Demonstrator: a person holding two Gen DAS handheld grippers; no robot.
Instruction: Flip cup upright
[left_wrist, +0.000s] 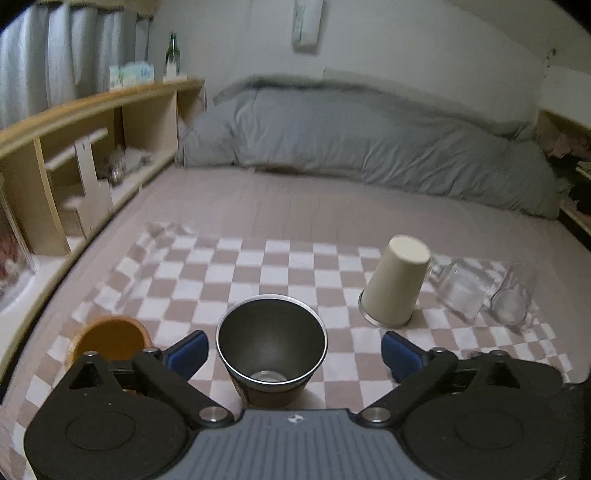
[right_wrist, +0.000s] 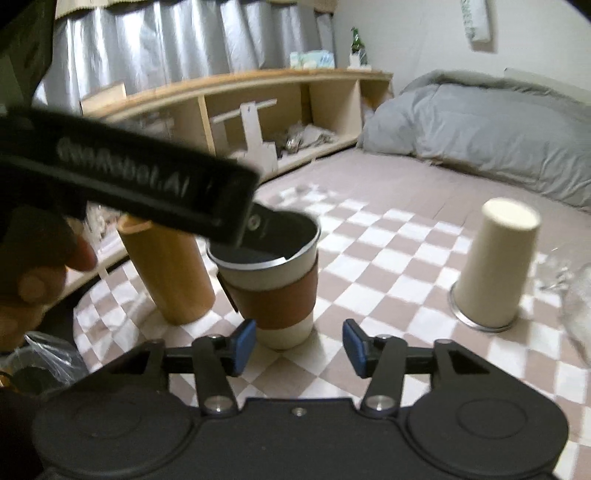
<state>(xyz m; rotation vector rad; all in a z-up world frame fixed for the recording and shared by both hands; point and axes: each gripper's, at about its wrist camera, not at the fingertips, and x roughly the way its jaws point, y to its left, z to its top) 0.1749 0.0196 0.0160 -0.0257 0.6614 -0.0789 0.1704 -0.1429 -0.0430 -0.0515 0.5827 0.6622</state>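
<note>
A steel-rimmed cup with a brown sleeve (left_wrist: 271, 341) stands upright on the checkered cloth (left_wrist: 229, 273), between the open pads of my left gripper (left_wrist: 293, 350), which hovers above it without touching. It also shows in the right wrist view (right_wrist: 273, 280), just ahead of my open, empty right gripper (right_wrist: 299, 347). A cream cup (left_wrist: 395, 282) stands upside down to the right, also in the right wrist view (right_wrist: 493, 266). The left gripper's black body (right_wrist: 129, 177) crosses the right wrist view above the sleeved cup.
An orange-brown tumbler (left_wrist: 109, 338) stands upright left of the sleeved cup, also in the right wrist view (right_wrist: 166, 273). Two clear glasses (left_wrist: 480, 291) lie on their sides at the right. A grey duvet (left_wrist: 369, 125) lies behind, a wooden shelf (left_wrist: 92, 155) at the left.
</note>
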